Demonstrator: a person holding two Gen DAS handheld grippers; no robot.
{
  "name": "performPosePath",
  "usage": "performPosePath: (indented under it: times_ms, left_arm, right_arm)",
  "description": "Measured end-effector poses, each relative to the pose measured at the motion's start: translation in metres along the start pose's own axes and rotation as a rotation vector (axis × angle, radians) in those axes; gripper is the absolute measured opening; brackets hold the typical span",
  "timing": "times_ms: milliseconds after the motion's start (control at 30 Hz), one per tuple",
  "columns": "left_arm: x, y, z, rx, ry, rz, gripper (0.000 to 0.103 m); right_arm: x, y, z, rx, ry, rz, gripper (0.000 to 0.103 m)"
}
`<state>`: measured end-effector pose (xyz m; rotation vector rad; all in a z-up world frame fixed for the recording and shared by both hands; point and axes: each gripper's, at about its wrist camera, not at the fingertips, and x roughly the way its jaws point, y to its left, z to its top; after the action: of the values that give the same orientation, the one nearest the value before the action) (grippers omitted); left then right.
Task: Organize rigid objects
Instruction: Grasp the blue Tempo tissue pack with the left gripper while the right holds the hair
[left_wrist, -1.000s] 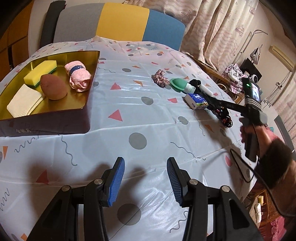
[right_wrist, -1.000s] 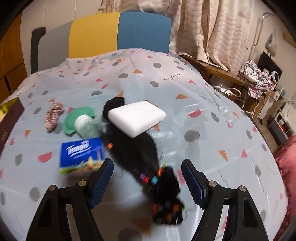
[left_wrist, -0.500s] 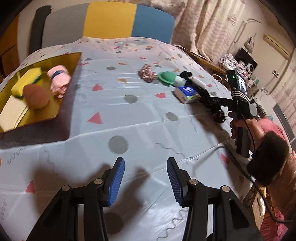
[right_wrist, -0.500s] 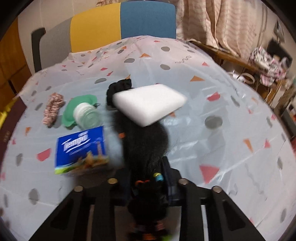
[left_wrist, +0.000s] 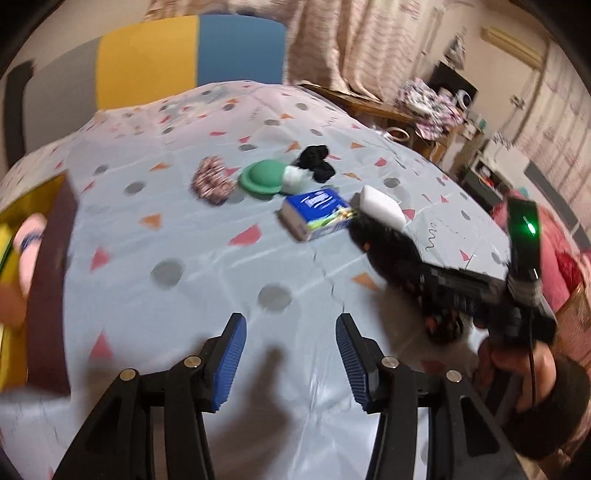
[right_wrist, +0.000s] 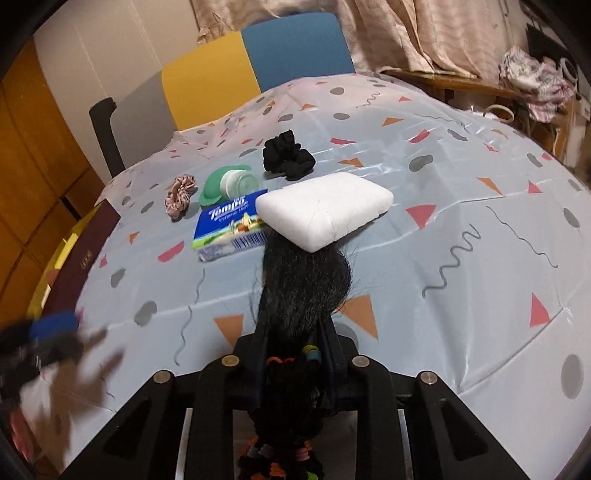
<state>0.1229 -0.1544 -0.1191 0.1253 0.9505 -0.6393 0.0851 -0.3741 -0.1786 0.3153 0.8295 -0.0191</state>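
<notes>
My right gripper (right_wrist: 295, 332) is shut on a black hair bundle (right_wrist: 303, 280) tied with small coloured bands, low over the patterned tablecloth. A white foam block (right_wrist: 325, 208) rests on the bundle's far end. Just left of it lies a blue tissue pack (right_wrist: 231, 225). My left gripper (left_wrist: 290, 354) hovers over bare cloth, its jaws opening with nothing between them. From the left wrist view, the right gripper (left_wrist: 410, 266) and hair bundle (left_wrist: 384, 236) are at the right, beyond the tissue pack (left_wrist: 317, 212).
A green lid with a clear cup (right_wrist: 225, 184), a pink scrunchie (right_wrist: 179, 195) and a black scrunchie (right_wrist: 288, 155) lie further back. A gold tray with a maroon rim (left_wrist: 55, 258) holding a pink towel roll (left_wrist: 29, 236) sits at the left. A chair stands behind the table.
My right gripper has closed on the black hair bundle. The left gripper has swung right toward the loose items, and the tray has slid to the left edge of its view.
</notes>
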Motion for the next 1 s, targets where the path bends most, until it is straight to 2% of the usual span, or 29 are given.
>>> performPosePath:
  times_ms: [133, 267, 400, 500, 633, 733, 800, 900, 1000]
  left_arm:
    - [0.025, -0.007, 0.028, 0.059, 0.012, 0.018, 0.066]
    - [0.053, -0.016, 0.052, 0.120, 0.044, 0.028, 0.071]
    - [0.083, -0.028, 0.070, 0.230, 0.074, 0.041, 0.072]
    - [0.103, -0.036, 0.083, 0.319, 0.079, 0.086, 0.072]
    - [0.120, -0.046, 0.093, 0.408, 0.098, 0.039, 0.072]
    - [0.131, -0.051, 0.092, 0.491, 0.110, 0.046, 0.074]
    - [0.132, -0.049, 0.094, 0.485, 0.099, 0.032, 0.074]
    - [0.129, -0.042, 0.097, 0.407, 0.083, -0.015, 0.074]
    - [0.126, -0.043, 0.097, 0.419, 0.077, -0.038, 0.070]
  right_arm:
    - [0.003, -0.001, -0.002, 0.004, -0.022, 0.002, 0.025]
    - [0.003, -0.003, -0.004, 0.011, -0.034, 0.012, 0.025]
    - [0.002, -0.007, -0.005, 0.030, -0.043, 0.029, 0.024]
    - [0.002, -0.010, -0.006, 0.045, -0.048, 0.044, 0.024]
    - [0.002, -0.013, -0.006, 0.061, -0.054, 0.057, 0.024]
    - [0.002, -0.014, -0.007, 0.071, -0.057, 0.066, 0.024]
    - [0.002, -0.015, -0.007, 0.078, -0.059, 0.072, 0.024]
    - [0.002, -0.016, -0.007, 0.086, -0.060, 0.079, 0.024]
    - [0.002, -0.016, -0.008, 0.090, -0.062, 0.082, 0.024]
